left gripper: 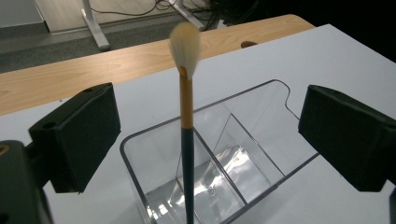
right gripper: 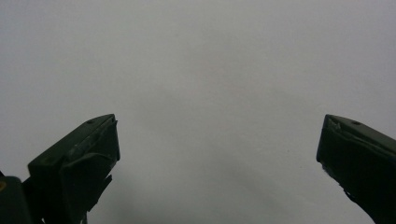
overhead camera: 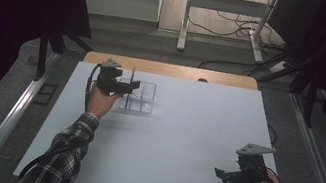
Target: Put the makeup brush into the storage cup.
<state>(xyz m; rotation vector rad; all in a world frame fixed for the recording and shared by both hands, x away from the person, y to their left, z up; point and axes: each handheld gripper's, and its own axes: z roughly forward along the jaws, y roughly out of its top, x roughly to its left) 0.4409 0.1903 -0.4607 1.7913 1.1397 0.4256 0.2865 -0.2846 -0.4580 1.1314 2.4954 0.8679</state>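
Though boxed, brush clear of walls.

No text, label, brand, number or sign is legible on anything here.

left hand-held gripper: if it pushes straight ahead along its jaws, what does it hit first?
Most likely the makeup brush, standing upright in the clear organizer, midway between the open jaws of the left hand-held gripper. The organizer's near rim comes about as soon; depth is unclear.

Dim overhead light, blurred bristles
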